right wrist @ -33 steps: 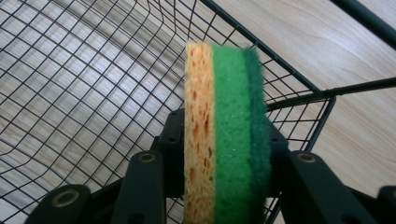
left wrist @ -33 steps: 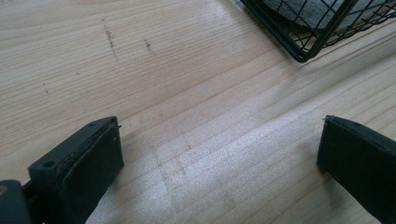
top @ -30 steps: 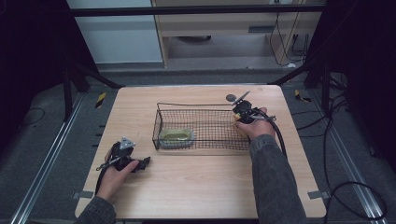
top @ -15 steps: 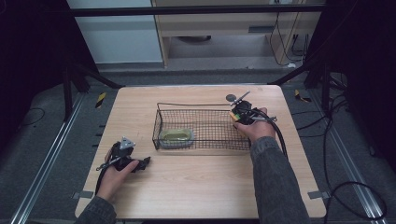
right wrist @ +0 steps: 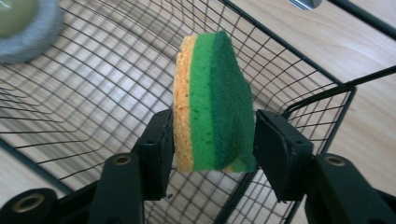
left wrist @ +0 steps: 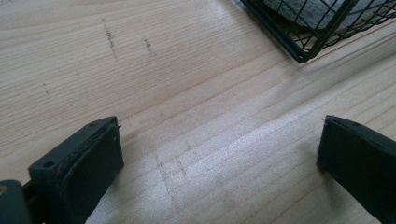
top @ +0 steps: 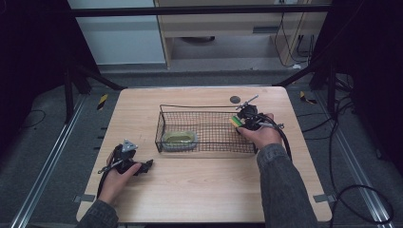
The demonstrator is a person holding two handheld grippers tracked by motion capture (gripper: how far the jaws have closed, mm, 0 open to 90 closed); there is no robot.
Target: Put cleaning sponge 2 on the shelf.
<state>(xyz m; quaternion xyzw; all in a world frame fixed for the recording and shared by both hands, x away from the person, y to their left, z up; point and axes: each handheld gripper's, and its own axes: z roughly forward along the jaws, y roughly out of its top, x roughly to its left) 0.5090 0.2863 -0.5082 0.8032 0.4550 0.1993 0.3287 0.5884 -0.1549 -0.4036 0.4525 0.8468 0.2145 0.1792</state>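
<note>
The left tongs (left wrist: 219, 163) sit low over the pale wooden surface (left wrist: 187, 93), their two black jaws set wide apart at seven and four o'clock with bare wood between them. At one o'clock, a corner of a black wire basket (left wrist: 303, 51) rests on the surface, with something grey (left wrist: 299, 9) inside it.

One wooden table (top: 204, 190) stands here, and on it sits one black wire basket (top: 164, 124). Two sponges are in sight: one green-and-yellow sponge (right wrist: 212, 100), and one grey-rimmed, olive-topped sponge (top: 179, 139) lying in the basket. There are two hand-held grippers, a left gripper (top: 148, 164) and a right gripper (top: 236, 122), each with two black jaws, and two hands holding them. One small dark round disc (top: 235, 99) lies on the tabletop beyond the basket.
</note>
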